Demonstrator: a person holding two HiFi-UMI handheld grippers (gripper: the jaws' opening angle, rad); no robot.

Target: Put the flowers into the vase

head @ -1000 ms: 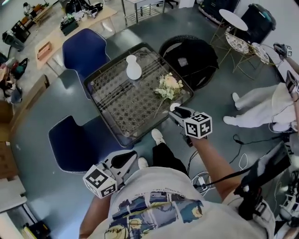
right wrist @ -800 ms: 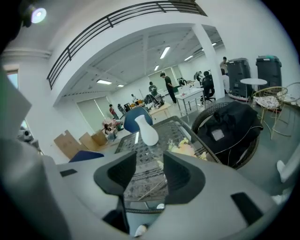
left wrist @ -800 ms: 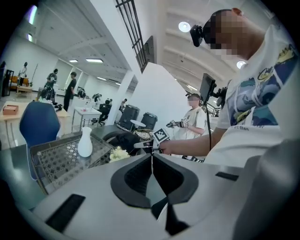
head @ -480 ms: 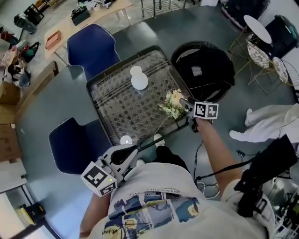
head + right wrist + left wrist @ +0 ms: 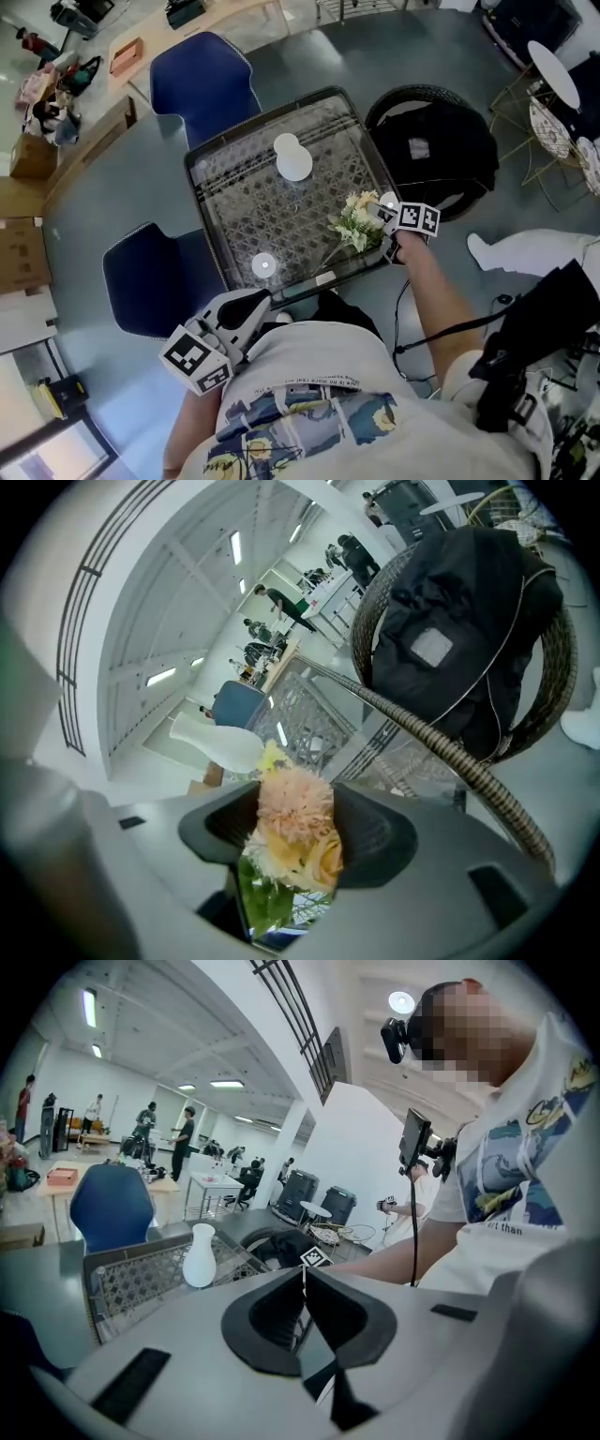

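A small bouquet of cream and pale pink flowers [image 5: 357, 222] lies on the right side of the mesh glass table [image 5: 225, 202], its stem pointing toward the front edge. My right gripper [image 5: 386, 212] is at the blooms, and its jaws are opening. In the right gripper view the flowers [image 5: 295, 803] sit between the wide jaws of that gripper [image 5: 298, 829]. The white vase [image 5: 293, 159] stands upright at the table's far side and also shows as the vase [image 5: 216, 741] and the vase [image 5: 198, 1256]. My left gripper [image 5: 242, 317] hangs near my body, with the left gripper [image 5: 302, 1283] shut and empty.
Two blue chairs [image 5: 202, 80] [image 5: 155, 281] stand at the table's far and left sides. A round wicker chair with a black bag [image 5: 441, 141] is close on the right. A person's white shoe [image 5: 483, 248] is on the floor to the right.
My right gripper has come down and forward from the table's front edge onto the flower heads. The left gripper has shifted a little beside my body.
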